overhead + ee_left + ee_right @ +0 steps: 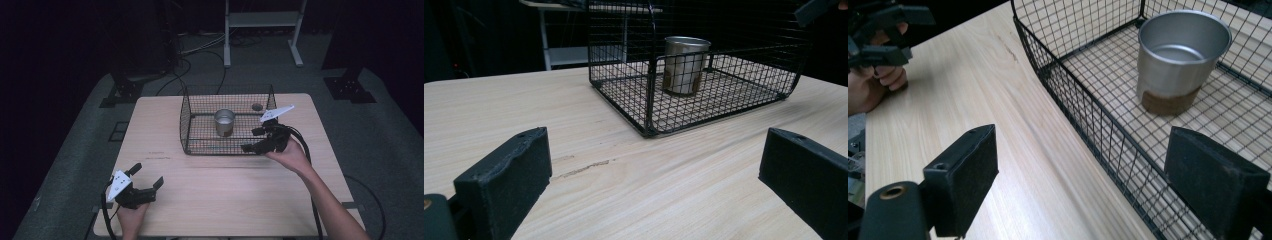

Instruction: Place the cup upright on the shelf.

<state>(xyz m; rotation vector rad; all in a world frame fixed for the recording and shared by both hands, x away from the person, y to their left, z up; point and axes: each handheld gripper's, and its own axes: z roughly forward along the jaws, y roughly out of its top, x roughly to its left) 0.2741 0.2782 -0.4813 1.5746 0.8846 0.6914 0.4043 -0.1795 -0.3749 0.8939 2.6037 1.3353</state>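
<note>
A black wire basket [186, 120] stands at the middle back of the wooden table [225, 190]. A metal cup [224, 121] stands upright inside it, empty as far as the right gripper view shows the cup [1178, 55]. My right gripper [251, 140] is open at the basket's front right corner. In its own view the right gripper [1088, 160] has the basket's front wall [1073, 95] running between its jaws. My left gripper [147, 175] is open and empty near the table's front left. It faces the basket [644, 100] and cup [685, 65] from a distance.
A small dark round thing [257, 106] lies on the table behind the basket. A white frame [262, 20] and cables stand on the floor beyond the table. Bare wood stretches between the left gripper [657, 150] and the basket.
</note>
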